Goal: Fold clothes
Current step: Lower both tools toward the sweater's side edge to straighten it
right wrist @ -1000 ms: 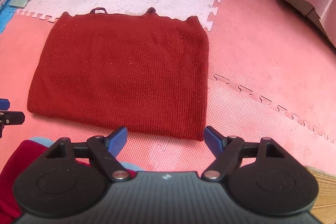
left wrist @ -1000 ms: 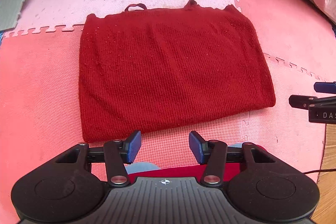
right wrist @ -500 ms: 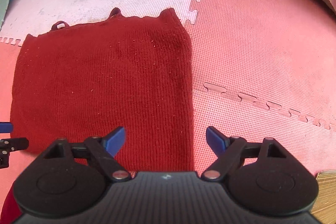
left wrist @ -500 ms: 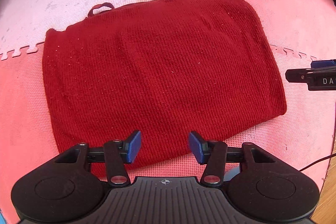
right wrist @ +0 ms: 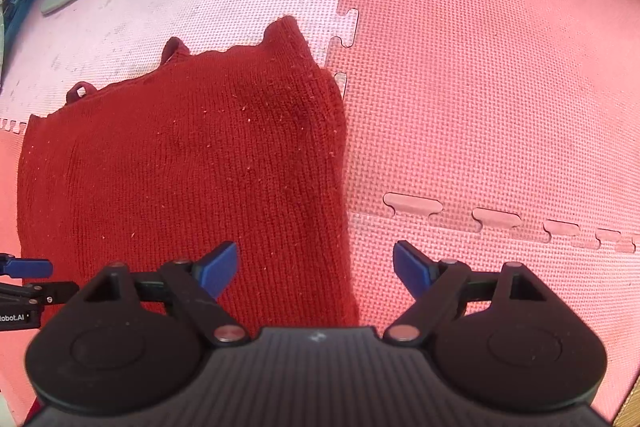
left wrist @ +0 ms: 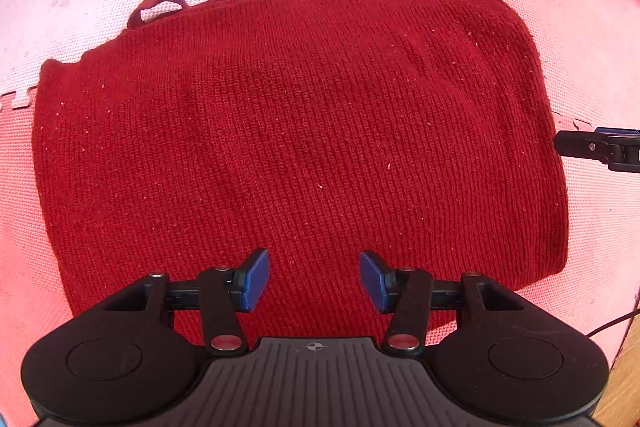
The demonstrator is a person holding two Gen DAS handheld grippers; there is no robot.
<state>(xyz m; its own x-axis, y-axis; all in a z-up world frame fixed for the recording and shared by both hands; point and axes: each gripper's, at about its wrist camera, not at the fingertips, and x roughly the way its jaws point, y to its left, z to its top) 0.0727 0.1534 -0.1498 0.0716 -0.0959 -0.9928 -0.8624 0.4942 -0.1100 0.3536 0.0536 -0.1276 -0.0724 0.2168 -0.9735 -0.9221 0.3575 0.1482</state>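
Both jaws gape empty: left gripper (left wrist: 314, 281) over the folded dark-red knitted garment (left wrist: 300, 147), right gripper (right wrist: 314, 269) wider, straddling its right edge; next fold needs a pinch

Red knit sweater (left wrist: 300, 147) (matt, ribbed) on dimpled foam mat (right wrist: 480, 87).

White "obot.AI" shows on the left gripper (right wrist: 24, 291) body.

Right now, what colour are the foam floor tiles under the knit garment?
Interlocking foam floor tiles: salmon-red and pale pink. Dark red knit garment spans both. Clearest in right wrist view.
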